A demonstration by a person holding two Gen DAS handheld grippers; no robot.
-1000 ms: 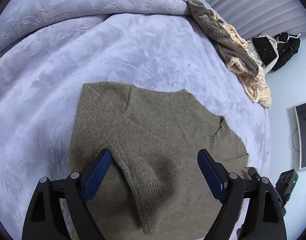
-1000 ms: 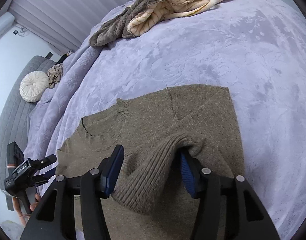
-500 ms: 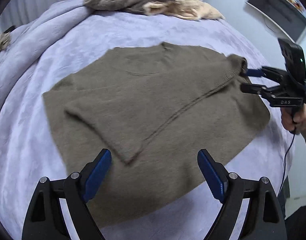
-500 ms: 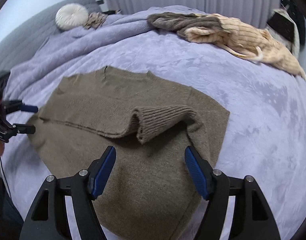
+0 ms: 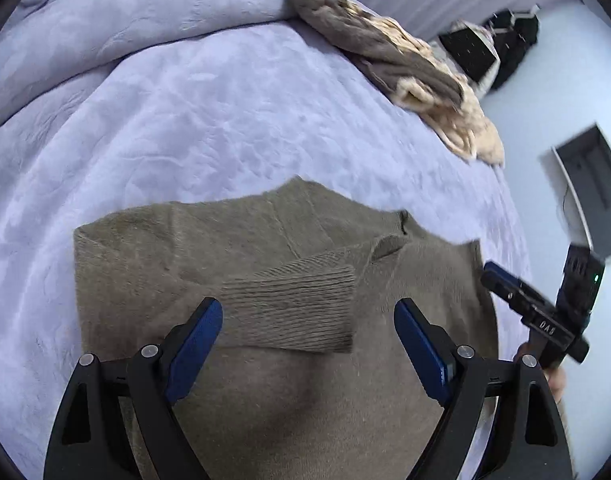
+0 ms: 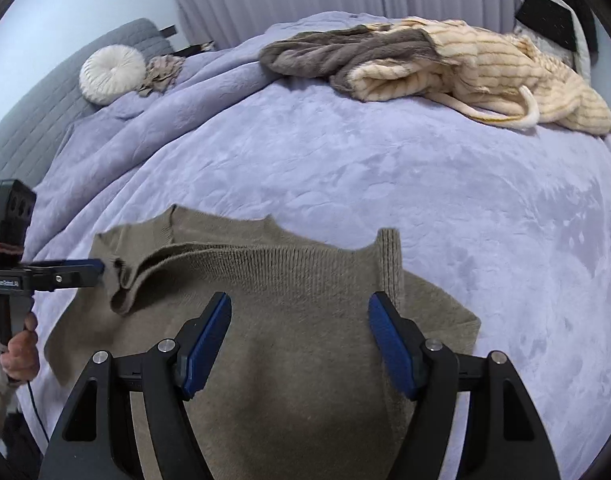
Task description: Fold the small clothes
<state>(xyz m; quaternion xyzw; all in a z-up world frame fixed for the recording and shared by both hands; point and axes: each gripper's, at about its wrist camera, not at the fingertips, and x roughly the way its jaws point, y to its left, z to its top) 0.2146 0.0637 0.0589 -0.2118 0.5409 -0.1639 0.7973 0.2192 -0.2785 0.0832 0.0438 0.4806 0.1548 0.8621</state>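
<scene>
Olive sweater (image 5: 289,400) flat; L claw (image 5: 307,346) & R claw (image 6: 299,344) both released, hovering above.

- The sweater (image 6: 297,320) lies flat on the bed (image 6: 385,176), in the lower middle of the right wrist view.
- One sleeve (image 5: 293,312) lies folded across the sweater's body.
- A pile of clothes (image 6: 425,64) lies on the bed behind the sweater, upper right.
- A cushion (image 6: 113,74) sits at upper left, by the headboard (image 6: 29,120).
- The left gripper (image 6: 99,268) touches the sweater's left edge.
- The right gripper (image 6: 299,330) is over the sweater's near part.
</scene>
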